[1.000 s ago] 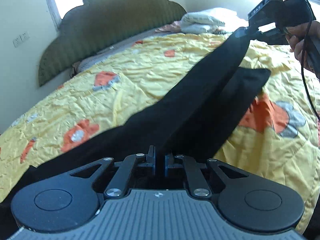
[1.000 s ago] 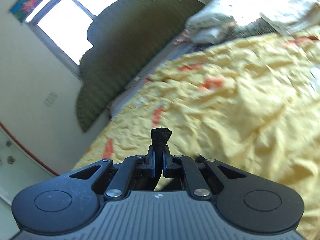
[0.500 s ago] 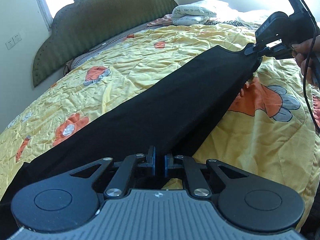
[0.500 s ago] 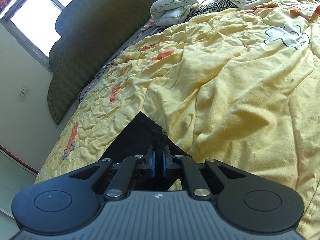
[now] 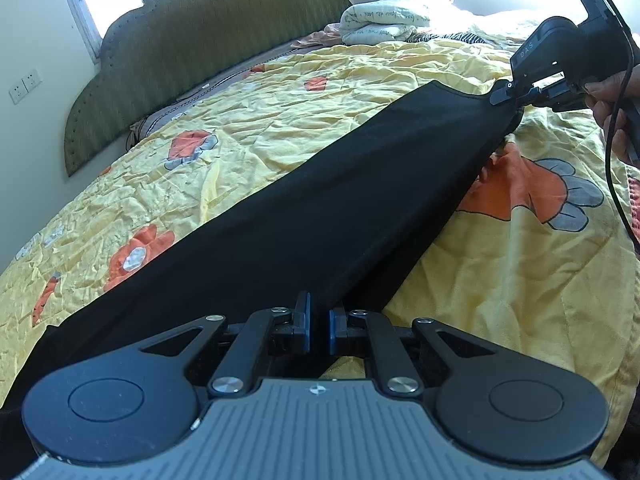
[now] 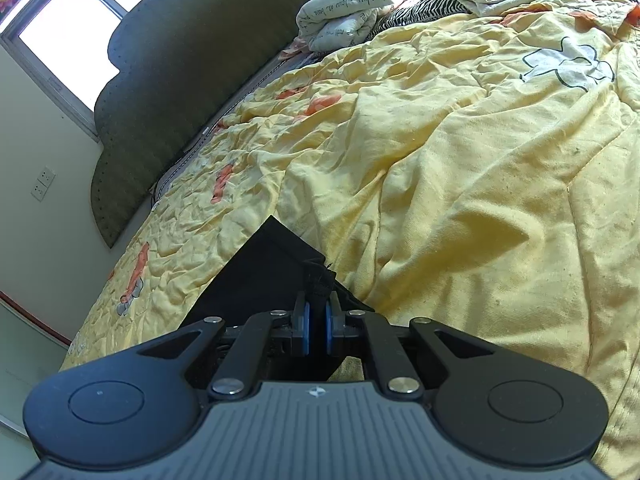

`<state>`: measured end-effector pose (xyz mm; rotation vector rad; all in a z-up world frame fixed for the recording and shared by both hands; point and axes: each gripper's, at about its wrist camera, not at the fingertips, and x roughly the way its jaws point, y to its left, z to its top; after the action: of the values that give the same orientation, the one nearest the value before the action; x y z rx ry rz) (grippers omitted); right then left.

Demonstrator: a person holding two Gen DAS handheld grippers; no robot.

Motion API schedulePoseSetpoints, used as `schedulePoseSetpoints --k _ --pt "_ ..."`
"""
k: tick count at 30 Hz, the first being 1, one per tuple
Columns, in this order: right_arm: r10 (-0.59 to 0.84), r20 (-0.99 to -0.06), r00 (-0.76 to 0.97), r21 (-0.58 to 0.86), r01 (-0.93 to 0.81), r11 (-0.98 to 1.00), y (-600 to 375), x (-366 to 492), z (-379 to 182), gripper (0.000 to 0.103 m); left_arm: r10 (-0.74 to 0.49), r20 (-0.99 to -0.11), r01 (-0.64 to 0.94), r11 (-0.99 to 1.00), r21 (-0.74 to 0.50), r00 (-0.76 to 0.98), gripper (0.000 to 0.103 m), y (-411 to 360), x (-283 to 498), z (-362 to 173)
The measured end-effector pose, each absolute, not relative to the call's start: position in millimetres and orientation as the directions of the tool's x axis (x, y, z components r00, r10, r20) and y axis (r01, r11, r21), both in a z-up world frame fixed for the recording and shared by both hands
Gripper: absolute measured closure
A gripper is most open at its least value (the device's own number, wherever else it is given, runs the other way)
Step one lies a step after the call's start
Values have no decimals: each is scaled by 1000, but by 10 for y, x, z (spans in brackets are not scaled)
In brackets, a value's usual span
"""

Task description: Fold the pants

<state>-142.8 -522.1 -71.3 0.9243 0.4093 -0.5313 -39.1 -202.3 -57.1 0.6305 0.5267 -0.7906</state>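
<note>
The left gripper [image 5: 319, 326] has its blue-padded jaws nearly together, pinching the near edge of the black pants [image 5: 320, 216]. From there the pants run as one long, flat black band diagonally across the yellow quilt [image 5: 280, 120], up to the right gripper [image 5: 505, 94], which clamps the far corner of the cloth. A hand [image 5: 612, 108] grips that tool's handle at the right edge of the left wrist view, and a black cable [image 5: 610, 168] hangs down from it over the quilt.

In the right wrist view the right gripper's [image 6: 318, 320] jaws are likewise closed on a bunched bit of black fabric, with the end of the pants [image 6: 260, 276] spread just ahead of and below the fingers, lying on the quilt [image 6: 460, 184].

The quilt is wrinkled and printed with orange flowers [image 5: 516, 188]; one large flower lies just beside the pants' right edge. Nothing rests on the pants themselves. Farther off, a dark green scalloped headboard [image 5: 192, 44] stands against the wall, a rolled white blanket [image 5: 380, 22] sits at the head of the bed next to a striped cloth [image 6: 424, 12], and a window [image 6: 80, 32] glows behind the headboard. A wall socket [image 5: 25, 85] sits to the left.
</note>
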Motion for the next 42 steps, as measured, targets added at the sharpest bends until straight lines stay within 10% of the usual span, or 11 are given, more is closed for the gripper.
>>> schedulePoseSetpoints --k 13,15,19,24,32,37,42 --pt "-258 -577 775 576 610 544 -5195 -1367 -650 85 -534 -661 798 579 168 527 57 -1784 -288 -332" --pt "-274 -584 764 547 620 563 -5170 -1359 -614 78 -540 -658 790 596 141 525 52 -1678 -246 -252" --pt "-375 -602 705 449 687 571 -5120 -1372 -523 25 -536 -633 754 646 119 559 44 -1393 -181 -70" --pt "-608 -491 623 343 780 523 -4811 -1472 -239 25 -419 -606 607 783 137 676 41 -755 -36 117" --pt "23 -325 945 37 -12 999 -2611 -298 317 27 -29 -620 61 998 31 784 41 839 340 314" --pt "420 -386 822 -114 -494 862 -954 51 239 46 43 -692 -216 962 -165 721 40 1824 482 288" --pt "528 -403 748 -369 -660 654 295 -90 84 51 -59 -719 -318 869 -378 692 40 2350 479 175"
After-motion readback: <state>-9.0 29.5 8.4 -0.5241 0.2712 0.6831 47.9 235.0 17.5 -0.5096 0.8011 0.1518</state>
